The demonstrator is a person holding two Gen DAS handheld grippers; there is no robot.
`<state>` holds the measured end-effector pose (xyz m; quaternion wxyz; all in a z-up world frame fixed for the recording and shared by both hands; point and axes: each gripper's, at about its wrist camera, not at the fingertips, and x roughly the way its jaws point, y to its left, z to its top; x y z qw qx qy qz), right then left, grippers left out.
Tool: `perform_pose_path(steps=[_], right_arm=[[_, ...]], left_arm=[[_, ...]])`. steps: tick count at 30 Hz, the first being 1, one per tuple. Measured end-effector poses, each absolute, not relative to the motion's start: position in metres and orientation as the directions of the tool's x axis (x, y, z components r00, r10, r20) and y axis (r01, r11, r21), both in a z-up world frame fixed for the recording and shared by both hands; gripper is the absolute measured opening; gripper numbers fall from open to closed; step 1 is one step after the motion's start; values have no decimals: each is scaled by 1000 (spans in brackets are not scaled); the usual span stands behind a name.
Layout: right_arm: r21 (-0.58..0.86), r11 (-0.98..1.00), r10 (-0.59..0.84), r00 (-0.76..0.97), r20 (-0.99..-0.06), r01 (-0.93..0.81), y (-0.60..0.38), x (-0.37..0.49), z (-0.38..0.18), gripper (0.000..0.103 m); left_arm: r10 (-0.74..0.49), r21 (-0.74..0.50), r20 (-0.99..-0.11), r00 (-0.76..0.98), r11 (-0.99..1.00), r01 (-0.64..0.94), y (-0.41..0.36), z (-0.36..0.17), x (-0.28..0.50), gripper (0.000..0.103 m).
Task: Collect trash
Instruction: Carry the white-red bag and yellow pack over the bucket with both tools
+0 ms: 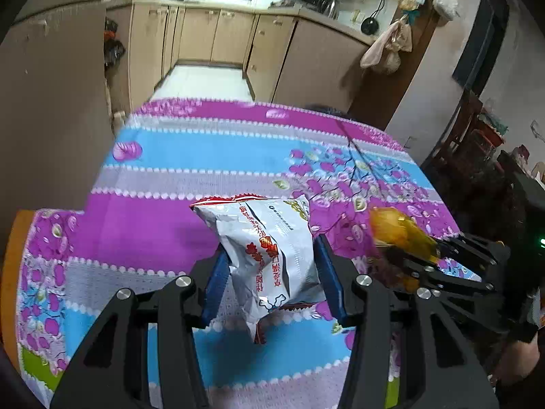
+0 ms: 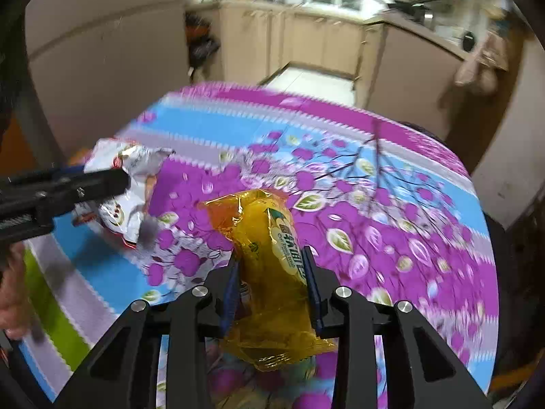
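Note:
A crumpled white snack bag [image 1: 272, 225] with red print stands up between the blue pads of my left gripper [image 1: 270, 255], which is shut on it just above the flowered tablecloth [image 1: 170, 170]. In the right wrist view, a yellow snack wrapper [image 2: 265, 225] sits between the pads of my right gripper [image 2: 270, 259], and both pads press its sides. The wrapper's lower end hangs crumpled below the fingers. The right gripper [image 1: 439, 255] with the yellow wrapper [image 1: 398, 228] shows at the right of the left wrist view. The left gripper [image 2: 112, 180] with the white bag [image 2: 133, 160] shows at the left of the right wrist view.
The table carries a pink, blue and grey striped cloth [image 2: 391, 204] with a floral print. A brown wall [image 1: 51, 102] stands close on the left. Kitchen cabinets [image 1: 204, 34] lie beyond the far edge. A person's hand [image 2: 13, 300] is at the lower left.

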<state>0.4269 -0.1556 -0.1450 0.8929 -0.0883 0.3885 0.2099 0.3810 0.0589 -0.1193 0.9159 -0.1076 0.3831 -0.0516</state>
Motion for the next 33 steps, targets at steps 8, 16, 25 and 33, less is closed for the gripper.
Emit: perform_pose_path(steps=[8, 16, 25, 33], right_arm=[[71, 972, 225, 806, -548, -223, -230, 319, -89, 34], [29, 1000, 2, 918, -397, 10, -303, 219, -33, 34], [39, 979, -173, 913, -370, 201, -397, 146, -6, 34], [42, 940, -297, 874, -386, 338, -486, 102, 4, 34]], left_arm=[[-201, -165, -602, 773, 978, 125, 1, -77, 329, 47], [-325, -117, -512, 795, 944, 310, -97, -39, 280, 47], [-473, -99, -456, 753, 868, 486, -196, -8, 251, 47], [-574, -81, -450, 685, 789, 609, -287, 2, 231, 47]])
